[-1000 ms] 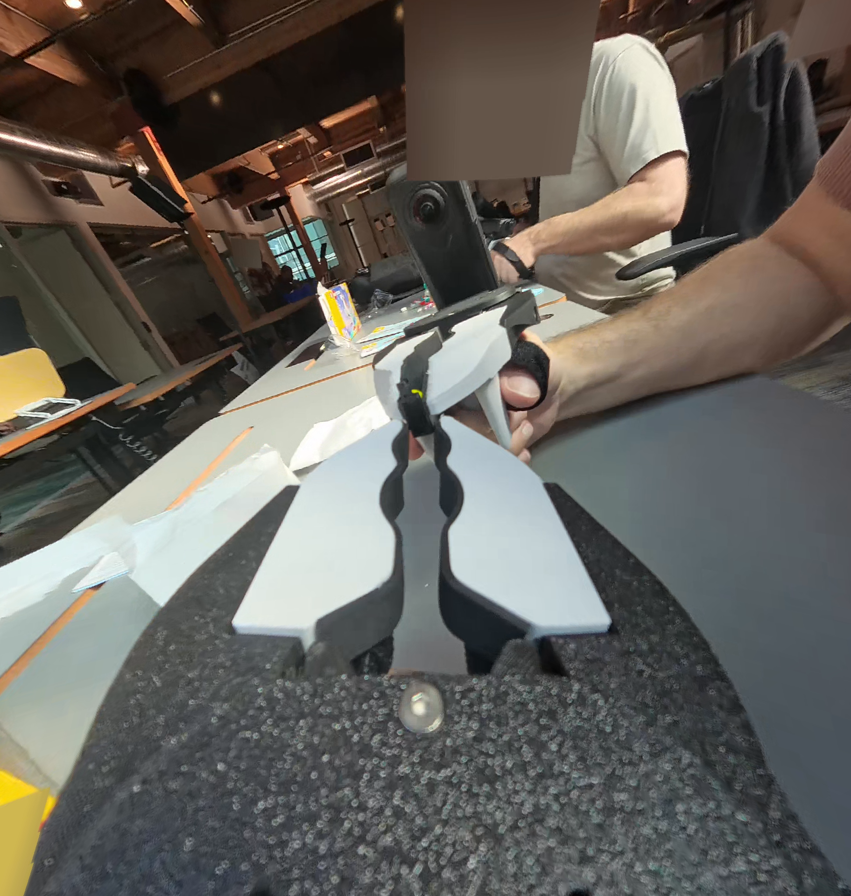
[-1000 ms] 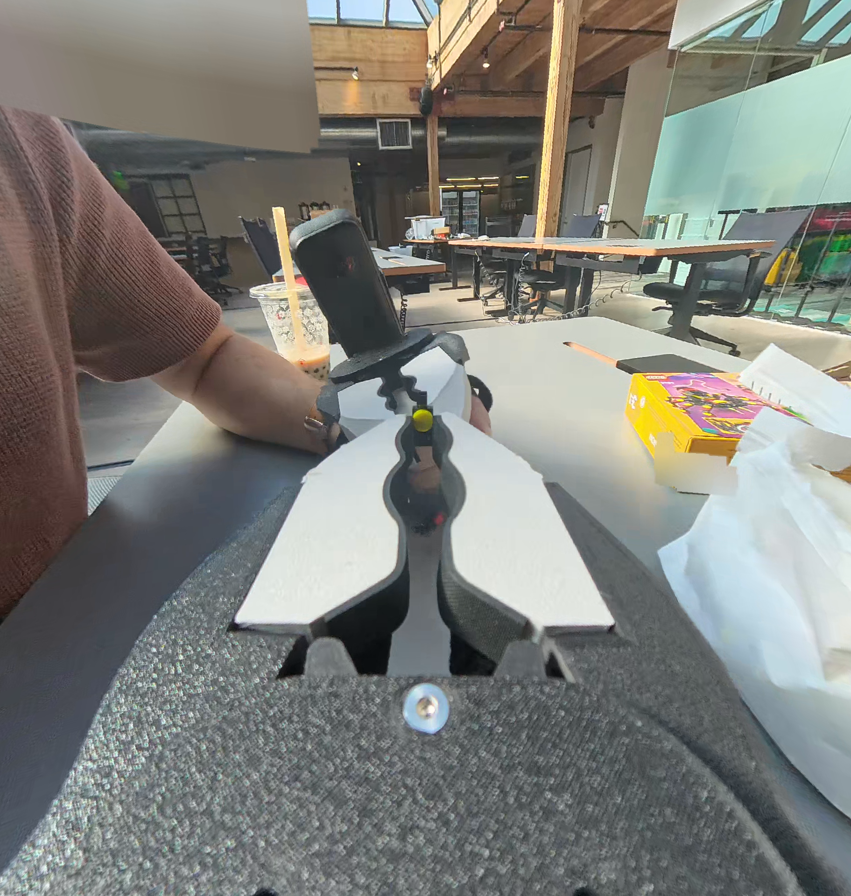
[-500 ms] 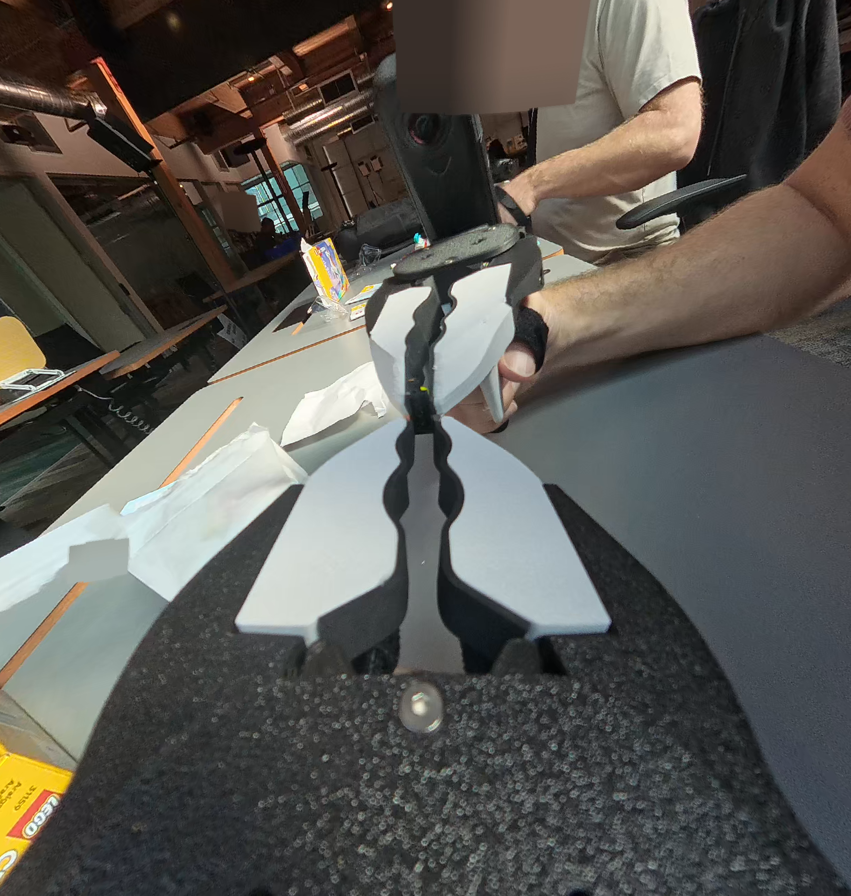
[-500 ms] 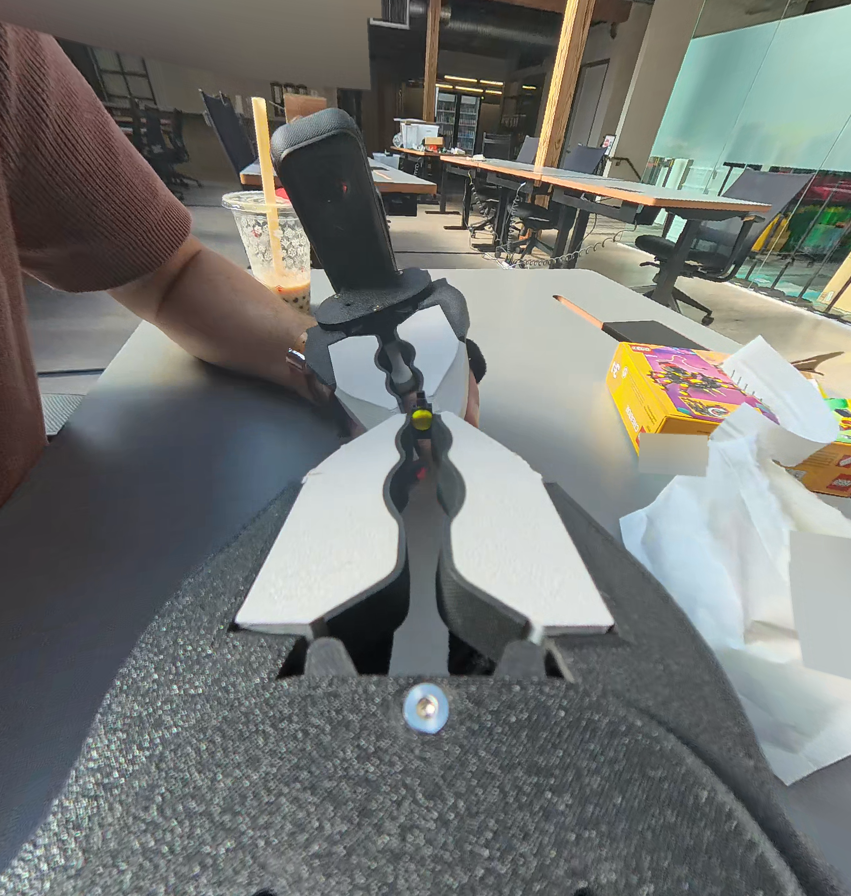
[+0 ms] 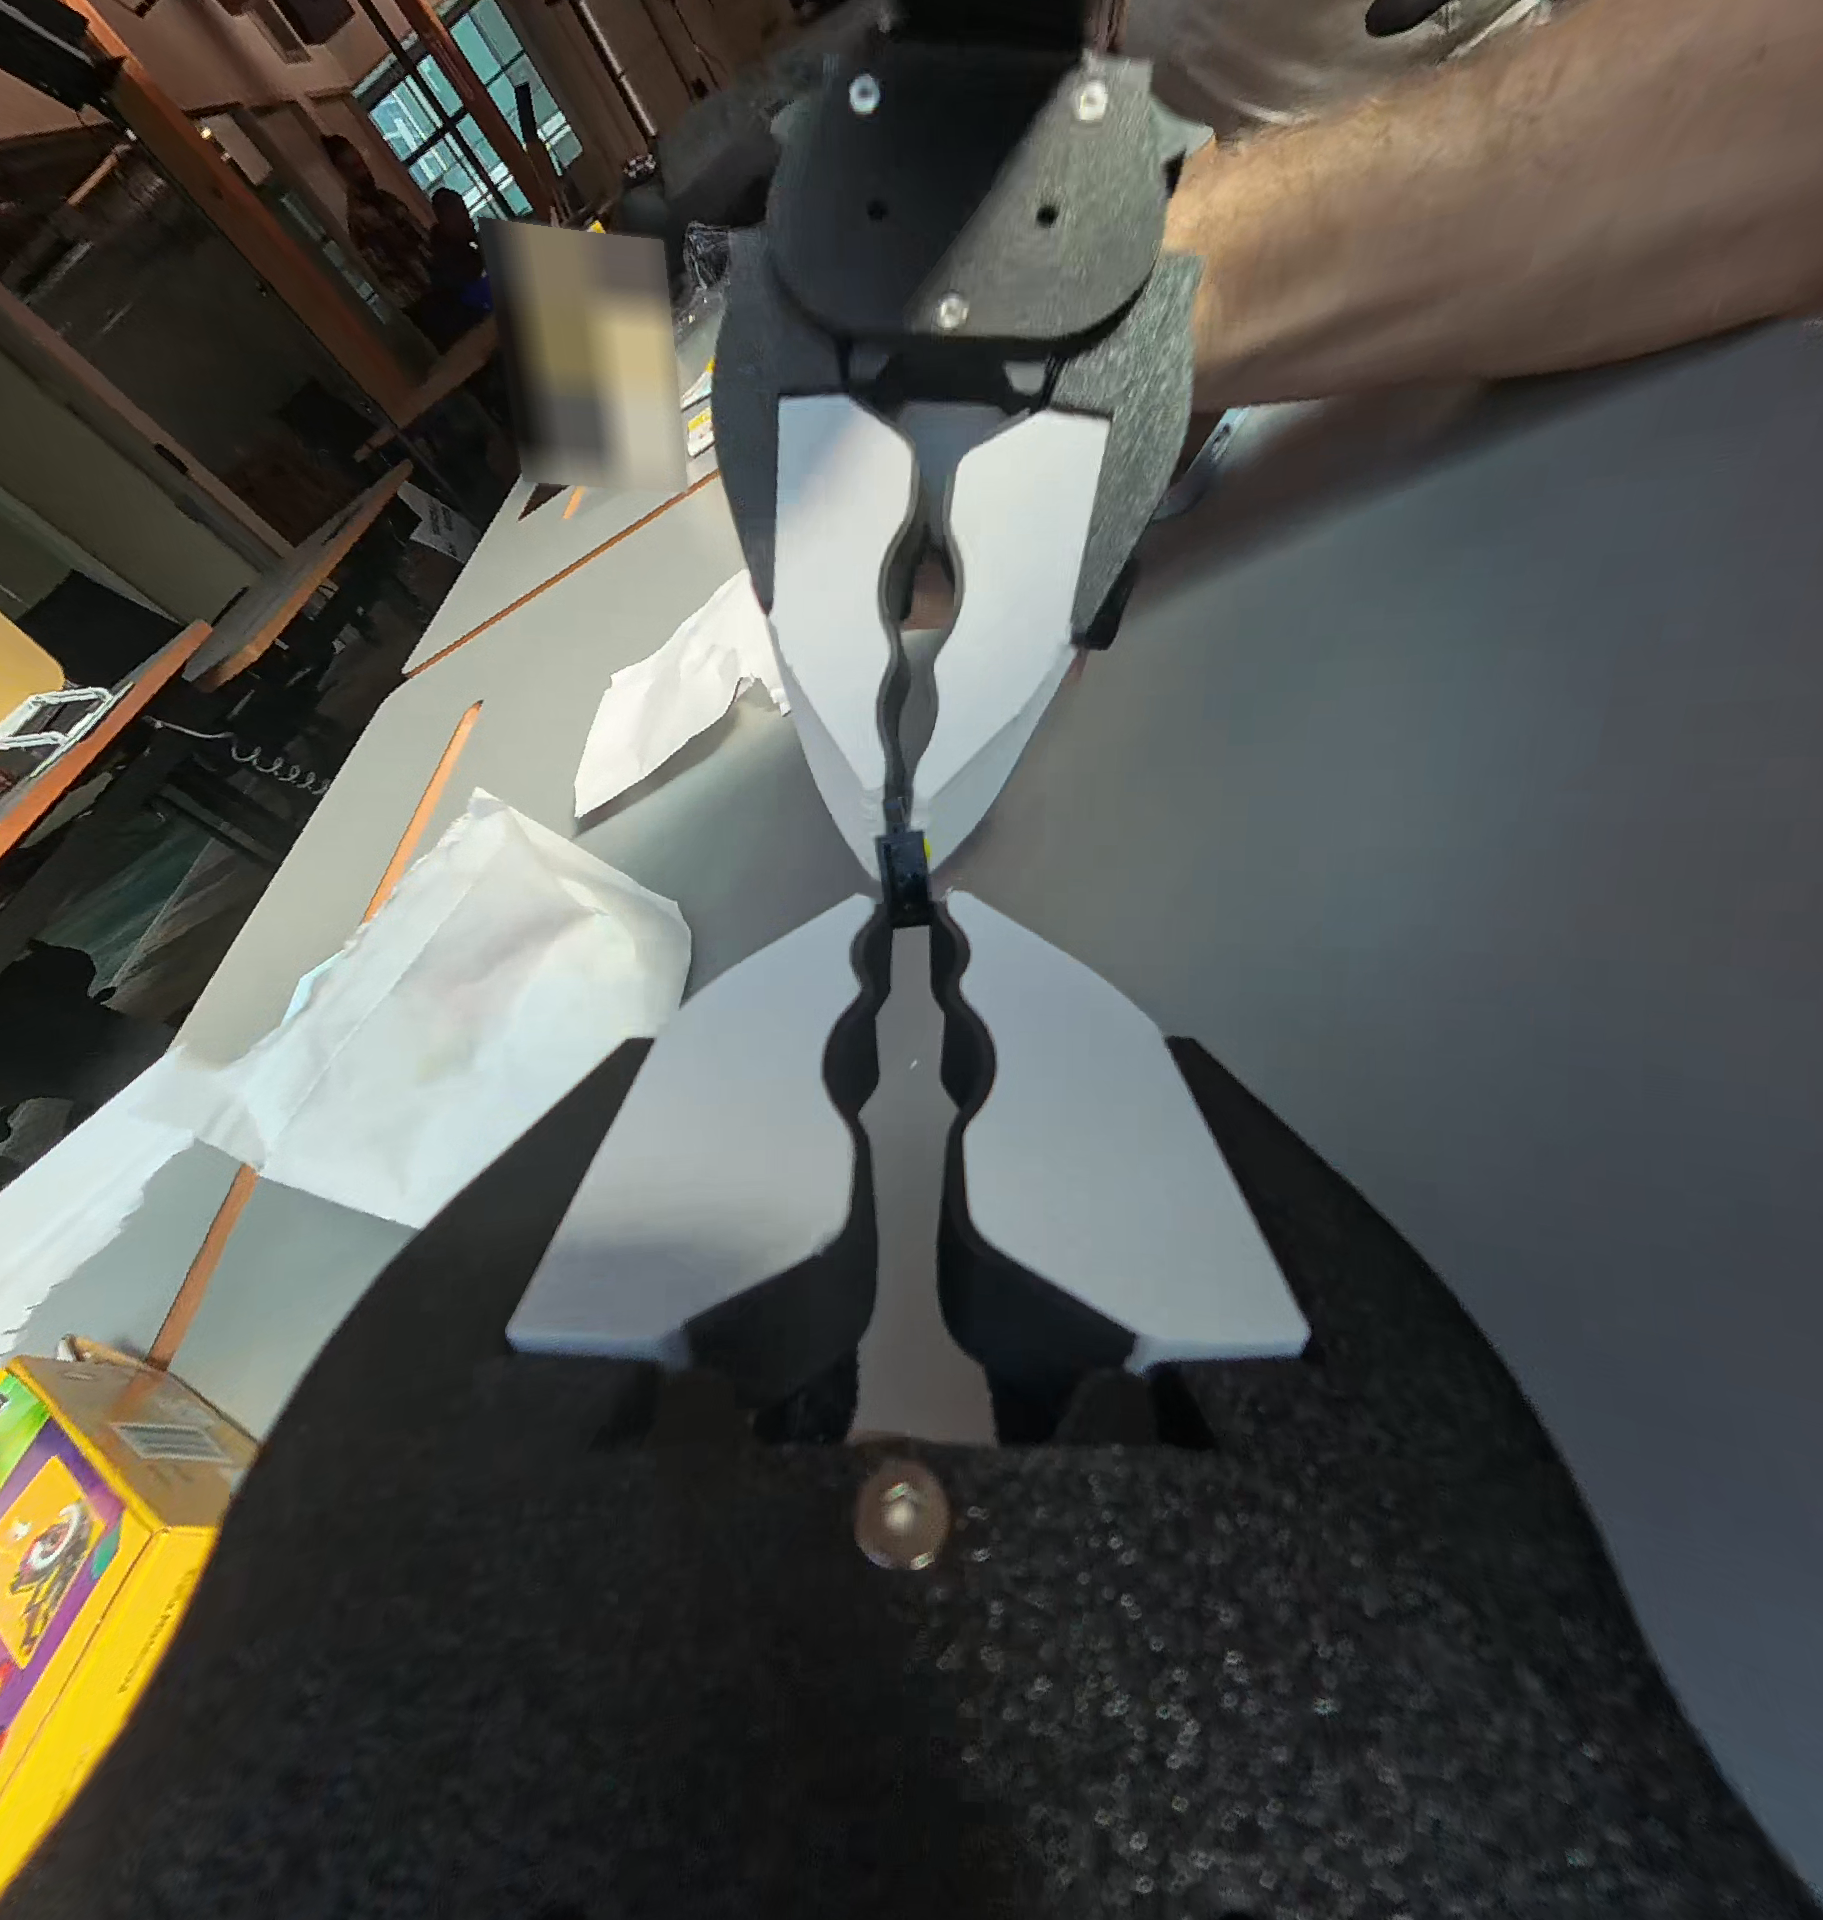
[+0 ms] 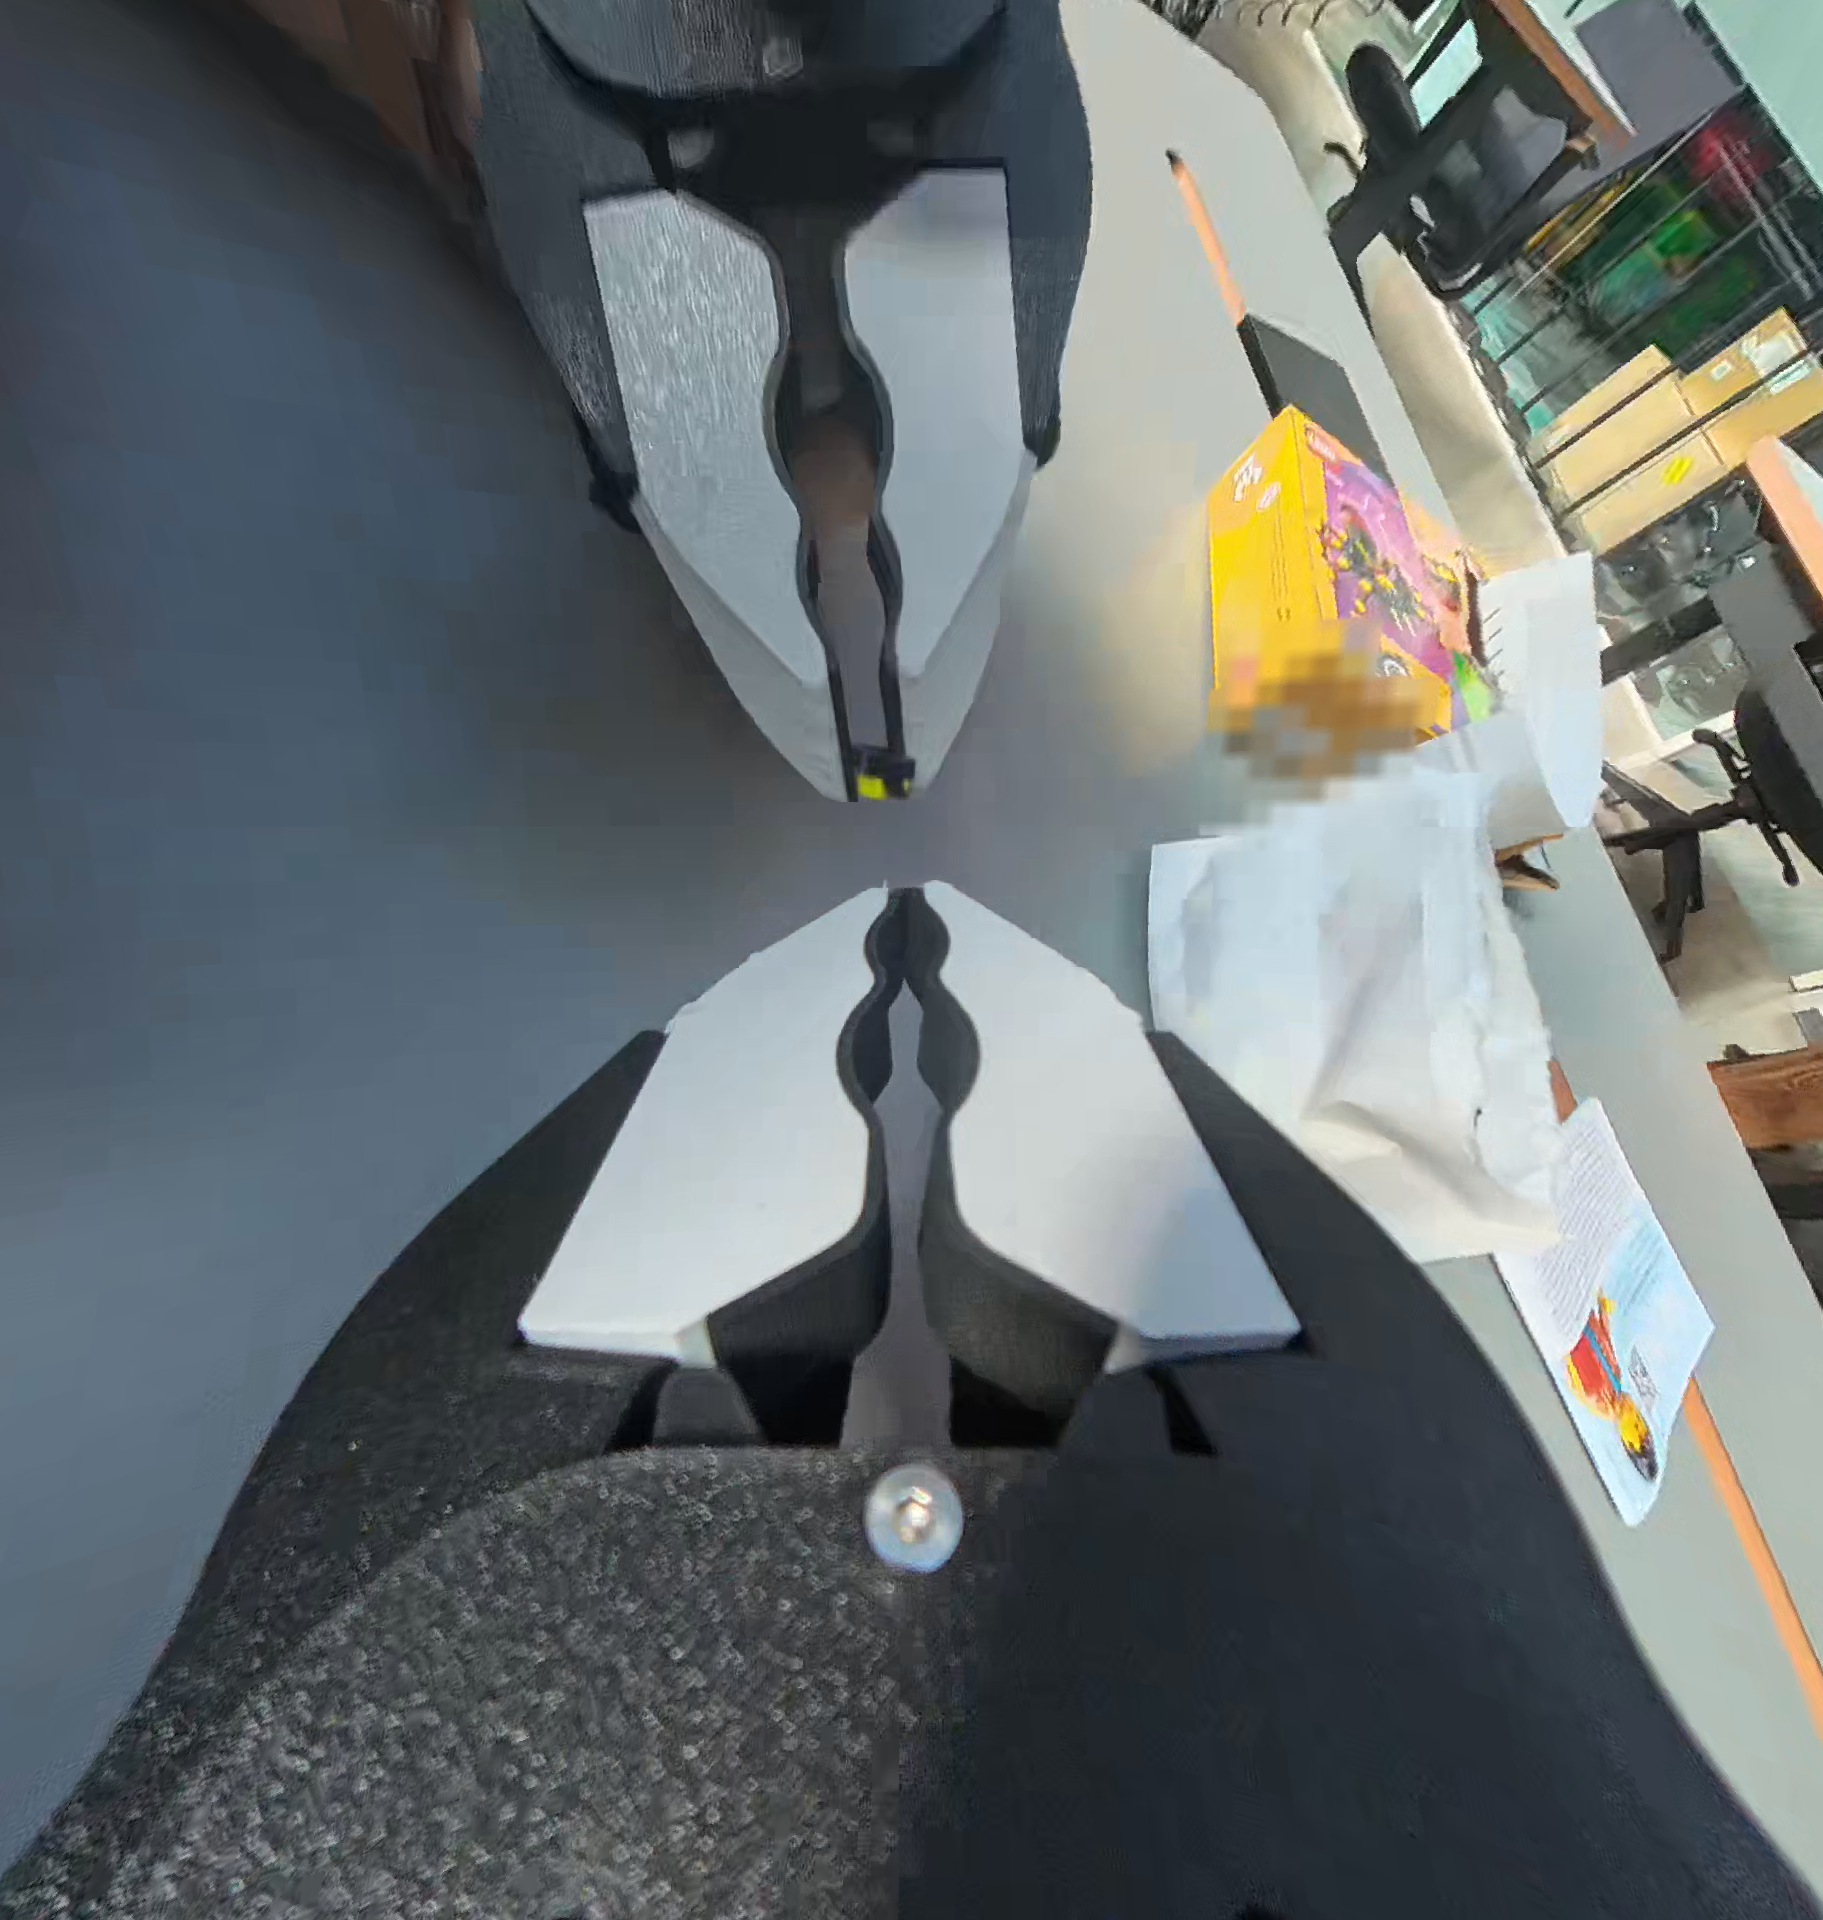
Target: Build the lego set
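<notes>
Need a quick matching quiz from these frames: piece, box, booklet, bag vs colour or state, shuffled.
1. piece
2. box
3. booklet
4. bag

A. yellow and purple
B. pinched at the left gripper tips
C. white, crumpled
D. lies flat, printed side up

Pairs: 1-B, 2-A, 3-D, 4-C

Open office: desks (image 6: pixel 1811 520), swivel chairs (image 6: pixel 1406 114)
</notes>
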A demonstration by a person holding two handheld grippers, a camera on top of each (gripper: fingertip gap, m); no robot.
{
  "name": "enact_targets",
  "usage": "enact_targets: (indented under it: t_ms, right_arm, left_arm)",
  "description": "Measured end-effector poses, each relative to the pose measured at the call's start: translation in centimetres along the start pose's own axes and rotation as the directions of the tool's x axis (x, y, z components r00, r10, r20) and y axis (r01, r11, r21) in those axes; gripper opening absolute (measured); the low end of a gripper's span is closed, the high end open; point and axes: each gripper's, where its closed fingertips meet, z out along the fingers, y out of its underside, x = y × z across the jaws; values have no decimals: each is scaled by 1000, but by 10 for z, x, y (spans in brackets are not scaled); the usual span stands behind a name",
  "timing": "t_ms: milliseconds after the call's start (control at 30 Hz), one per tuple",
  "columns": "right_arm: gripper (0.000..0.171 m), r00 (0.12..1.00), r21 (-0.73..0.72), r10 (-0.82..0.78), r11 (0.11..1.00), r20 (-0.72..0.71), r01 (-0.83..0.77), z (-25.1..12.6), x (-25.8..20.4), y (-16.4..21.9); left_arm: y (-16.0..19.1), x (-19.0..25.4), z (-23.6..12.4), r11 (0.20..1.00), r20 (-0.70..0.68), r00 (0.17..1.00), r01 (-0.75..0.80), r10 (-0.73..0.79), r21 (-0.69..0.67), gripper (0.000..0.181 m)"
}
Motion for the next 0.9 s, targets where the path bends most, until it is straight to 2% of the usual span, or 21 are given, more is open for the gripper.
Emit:
enact_targets:
  t_ms: [33, 67, 133, 200, 267, 367, 733, 900]
  right_arm:
    - [0, 1000, 41, 10, 999, 4, -10, -2, 0, -9]
    - [0, 1000, 23, 10, 1000, 3, -10, -2, 1, -6]
    - [0, 997, 44, 63, 997, 37, -64, -3, -1, 0]
    - [13, 993, 81, 97, 991, 74, -103, -3, -5, -9]
    - [12, 991, 113, 104, 987, 89, -114, -1, -8, -16]
    - [7, 994, 106, 81, 990, 76, -89, 2, -9, -15]
    - [7, 997, 40, 28, 999, 74, -31, 7, -14, -8]
    - [7, 999, -40, -1, 999, 38, 2, 13, -12, 1]
  left_arm:
    - [7, -2, 2, 999, 18, 1000, -17, 17, -34, 7]
    - [9, -2, 3, 999, 12, 1000, -6, 7, -43, 7]
    - [6, -1, 2, 1000, 7, 1000, -1, 1, -24, 7]
    - [6, -2, 2, 998, 26, 999, -45, 46, -33, 7]
    - [5, 0, 3, 996, 28, 996, -79, 80, -28, 7]
    - [7, 3, 4, 993, 20, 994, -110, 111, -41, 7]
    - [11, 8, 8, 986, 2, 989, -149, 150, -80, 7]
    - [19, 6, 10, 969, 29, 979, -196, 203, -151, 7]
